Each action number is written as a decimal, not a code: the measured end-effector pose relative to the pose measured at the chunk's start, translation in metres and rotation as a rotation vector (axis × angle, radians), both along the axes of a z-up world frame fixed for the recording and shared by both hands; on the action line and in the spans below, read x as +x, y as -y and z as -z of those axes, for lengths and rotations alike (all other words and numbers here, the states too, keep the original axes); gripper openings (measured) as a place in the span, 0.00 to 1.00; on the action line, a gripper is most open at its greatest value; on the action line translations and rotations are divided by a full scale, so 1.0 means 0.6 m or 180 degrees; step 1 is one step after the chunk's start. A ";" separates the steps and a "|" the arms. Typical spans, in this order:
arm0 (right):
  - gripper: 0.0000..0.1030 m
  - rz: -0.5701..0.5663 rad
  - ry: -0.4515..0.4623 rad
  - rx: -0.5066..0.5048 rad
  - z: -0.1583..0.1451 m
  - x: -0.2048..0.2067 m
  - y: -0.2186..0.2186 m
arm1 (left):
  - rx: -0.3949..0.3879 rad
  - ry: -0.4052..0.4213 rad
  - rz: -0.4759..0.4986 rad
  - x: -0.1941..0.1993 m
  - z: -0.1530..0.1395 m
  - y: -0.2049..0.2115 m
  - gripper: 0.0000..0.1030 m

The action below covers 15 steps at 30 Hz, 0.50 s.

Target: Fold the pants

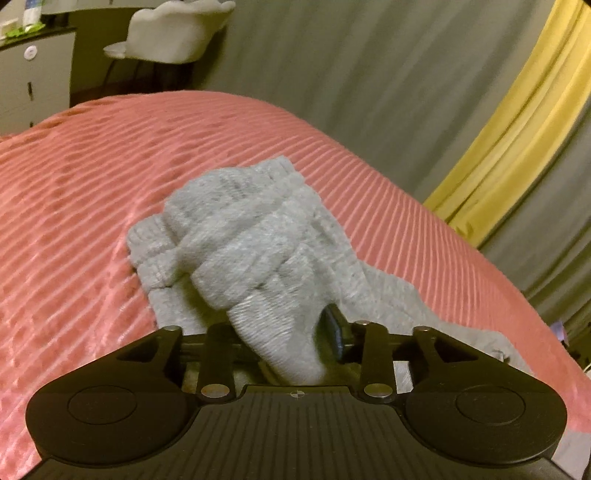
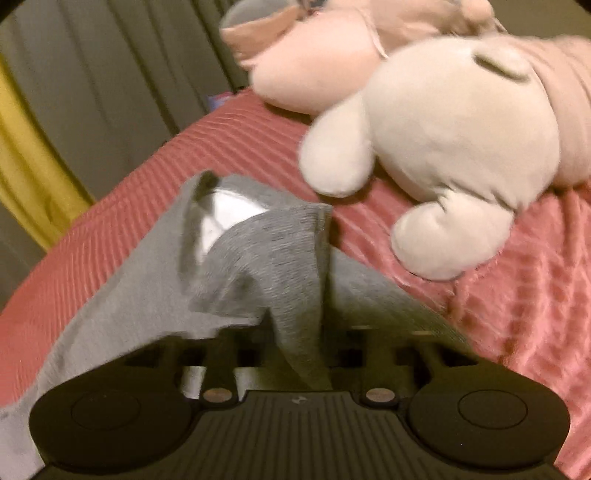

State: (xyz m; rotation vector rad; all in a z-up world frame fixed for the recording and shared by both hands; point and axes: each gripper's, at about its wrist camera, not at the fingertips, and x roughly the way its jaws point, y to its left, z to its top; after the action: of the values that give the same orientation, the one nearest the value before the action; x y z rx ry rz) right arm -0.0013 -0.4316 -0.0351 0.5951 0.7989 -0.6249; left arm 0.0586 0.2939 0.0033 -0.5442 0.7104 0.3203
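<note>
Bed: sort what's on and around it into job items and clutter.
Job: grey pants, left gripper, right gripper.

Clutter: white plush toy, pink plush toy, yellow curtain, white chair, pink bedspread.

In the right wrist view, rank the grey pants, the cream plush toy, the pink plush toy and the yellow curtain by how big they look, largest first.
1. grey pants, though they lie nearest the camera
2. cream plush toy
3 and 4. pink plush toy and yellow curtain: both cut off by the picture's edge and similar in area, so I will not rank them.
</note>
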 end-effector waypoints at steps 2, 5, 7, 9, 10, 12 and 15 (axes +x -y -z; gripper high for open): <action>0.81 -0.0041 0.0038 0.0062 0.008 0.003 0.002 | -0.0025 -0.0016 -0.0010 0.007 0.002 0.000 0.40; 0.25 -0.0143 0.0083 -0.0099 0.003 0.018 -0.004 | -0.0060 -0.0009 -0.0033 0.013 -0.001 -0.002 0.27; 0.09 -0.0138 0.0090 -0.0111 -0.003 0.025 -0.007 | -0.0092 -0.0007 -0.0036 0.018 -0.007 -0.005 0.15; 0.06 -0.0132 0.0227 -0.0067 -0.015 0.025 -0.003 | -0.0144 0.0045 -0.0004 0.023 -0.021 -0.008 0.14; 0.05 -0.0123 0.0333 -0.0018 -0.025 0.025 0.002 | -0.0138 0.0076 0.0042 0.030 -0.035 -0.008 0.13; 0.05 -0.0121 0.0531 0.0064 -0.052 0.027 0.013 | -0.0069 0.0147 0.0116 0.043 -0.063 -0.005 0.12; 0.05 -0.0130 0.0973 0.0291 -0.113 0.031 0.032 | -0.0023 0.0421 0.0138 0.055 -0.122 -0.003 0.12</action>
State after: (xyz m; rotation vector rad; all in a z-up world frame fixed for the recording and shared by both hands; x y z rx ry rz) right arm 0.0174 -0.4509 0.0328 0.7360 0.5528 -0.4476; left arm 0.0916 0.2959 0.0763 -0.5508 0.5947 0.2390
